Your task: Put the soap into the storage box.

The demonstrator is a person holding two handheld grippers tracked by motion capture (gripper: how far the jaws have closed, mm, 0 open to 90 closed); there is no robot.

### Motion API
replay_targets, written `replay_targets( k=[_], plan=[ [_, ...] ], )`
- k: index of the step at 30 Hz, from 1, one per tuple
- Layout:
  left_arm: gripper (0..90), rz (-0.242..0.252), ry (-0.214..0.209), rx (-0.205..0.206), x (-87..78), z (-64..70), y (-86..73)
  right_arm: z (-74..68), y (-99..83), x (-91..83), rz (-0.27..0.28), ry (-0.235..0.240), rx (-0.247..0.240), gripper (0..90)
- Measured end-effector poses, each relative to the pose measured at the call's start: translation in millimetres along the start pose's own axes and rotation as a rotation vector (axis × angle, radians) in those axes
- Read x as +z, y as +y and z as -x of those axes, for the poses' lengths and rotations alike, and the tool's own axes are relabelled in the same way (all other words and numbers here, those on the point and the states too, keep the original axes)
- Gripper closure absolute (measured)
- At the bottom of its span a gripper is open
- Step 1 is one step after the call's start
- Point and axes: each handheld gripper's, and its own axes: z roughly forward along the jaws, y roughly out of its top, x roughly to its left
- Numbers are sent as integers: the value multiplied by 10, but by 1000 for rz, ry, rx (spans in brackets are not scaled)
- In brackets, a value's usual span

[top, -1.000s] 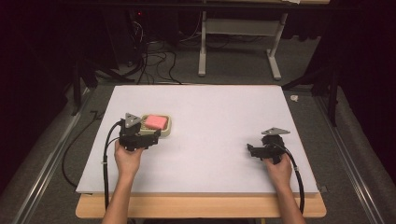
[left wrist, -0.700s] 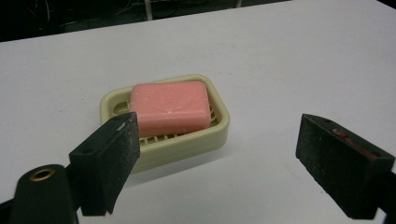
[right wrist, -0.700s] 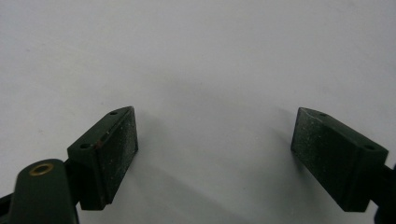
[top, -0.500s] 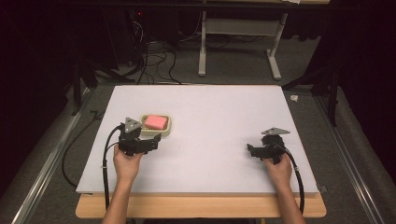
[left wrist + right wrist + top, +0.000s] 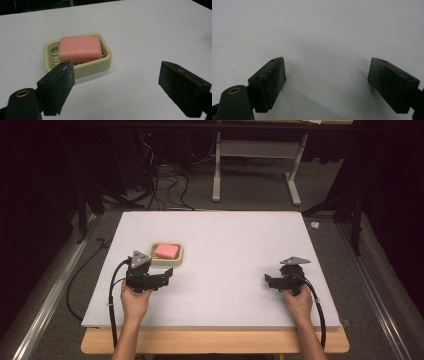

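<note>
Black jaws of the left hand-held gripper (image 5: 125, 85) stand wide apart and empty, just short of the pink soap (image 5: 80, 48), which lies in its cream dish (image 5: 100, 66) on the white desk (image 5: 240, 245). Right hand-held gripper (image 5: 272, 281) rests open, well apart. Soap looks placed; little seems left.

Left gripper (image 5: 161, 276) fingers spread wide, right gripper (image 5: 270, 281) likewise, hands low.
</note>
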Motion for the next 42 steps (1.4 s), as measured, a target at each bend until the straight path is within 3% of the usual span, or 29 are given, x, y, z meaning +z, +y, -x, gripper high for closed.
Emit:
replay_targets(
  k=[9,21,42],
  plan=[
    [145,7,-18,16,-29,62,-39,0,1,0,0,0,0,152],
    [144,-33,-68,43,31,203,-83,-1,0,-1,-1,0,2,152],
    [144,-55,-131,59,115,383,-144,-3,0,-1,0,0,3,152]
  ],
)
